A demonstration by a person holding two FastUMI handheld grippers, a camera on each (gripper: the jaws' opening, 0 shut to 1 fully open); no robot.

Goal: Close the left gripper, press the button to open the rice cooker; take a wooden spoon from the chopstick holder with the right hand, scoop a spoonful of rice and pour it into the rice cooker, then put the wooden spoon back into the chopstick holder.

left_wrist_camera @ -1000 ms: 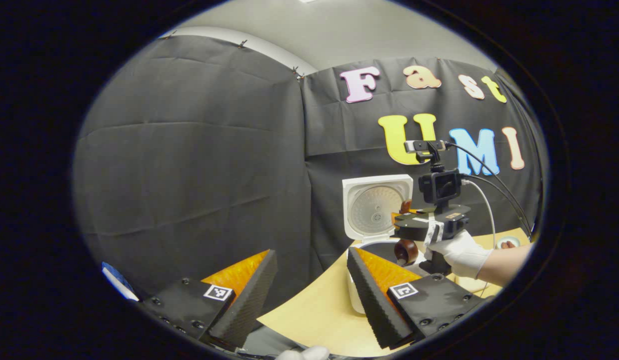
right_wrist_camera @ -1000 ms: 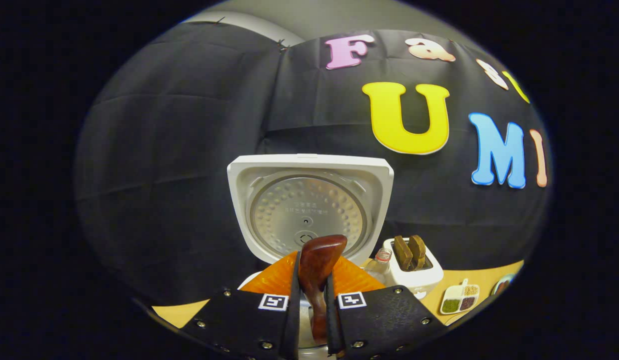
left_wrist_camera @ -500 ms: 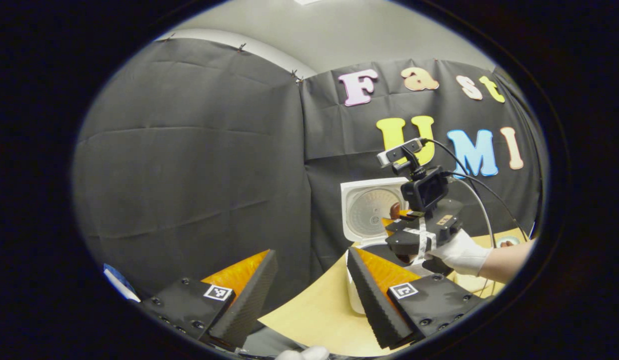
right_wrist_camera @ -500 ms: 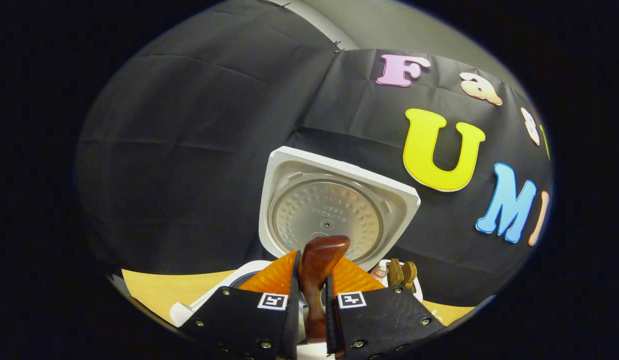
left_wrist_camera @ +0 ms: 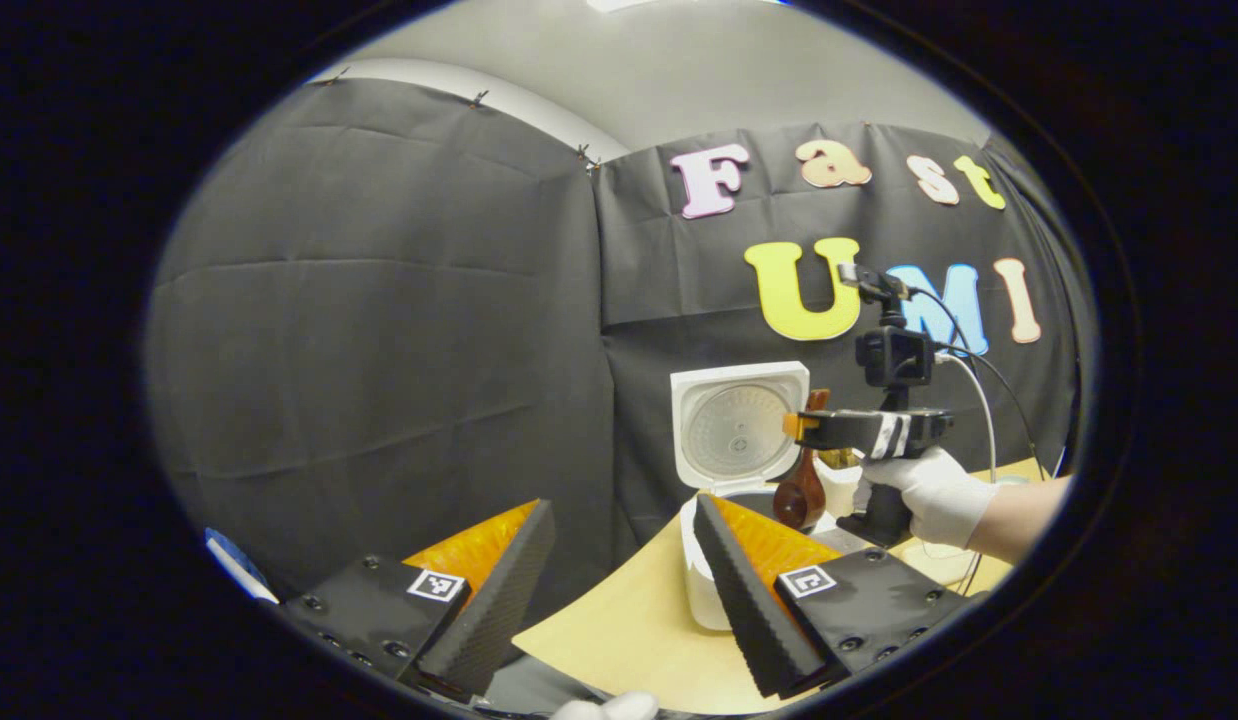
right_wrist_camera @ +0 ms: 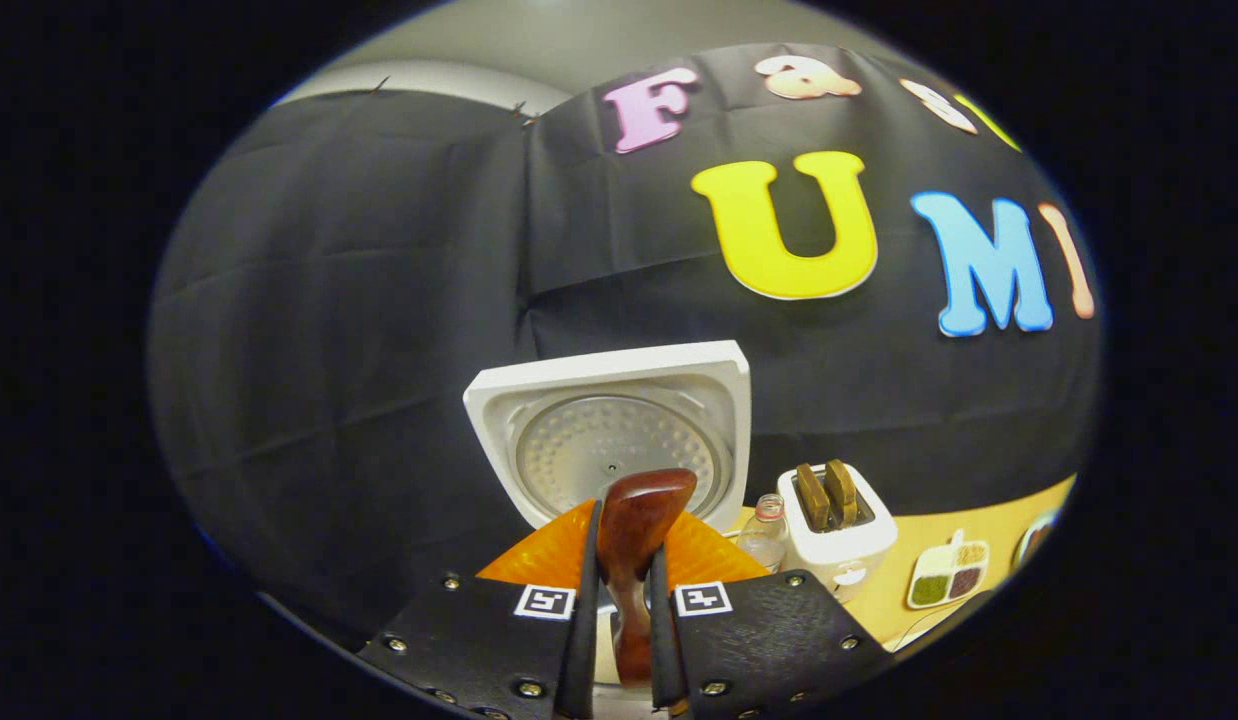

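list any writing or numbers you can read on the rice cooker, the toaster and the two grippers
No readable words or numbers.
Rice cooker lid: marks on the inner plate, too small to read.
Toaster: small mark on the front, blurred.
Left gripper: square code markers, a pattern, no text.
Right gripper, shut on the wooden spoon: the same markers.

Camera placement, both gripper views

Left gripper view faces the cooker point(left_wrist_camera: 739, 430) from farther off; right gripper view sits close before its lid point(right_wrist_camera: 619, 440); both share it.
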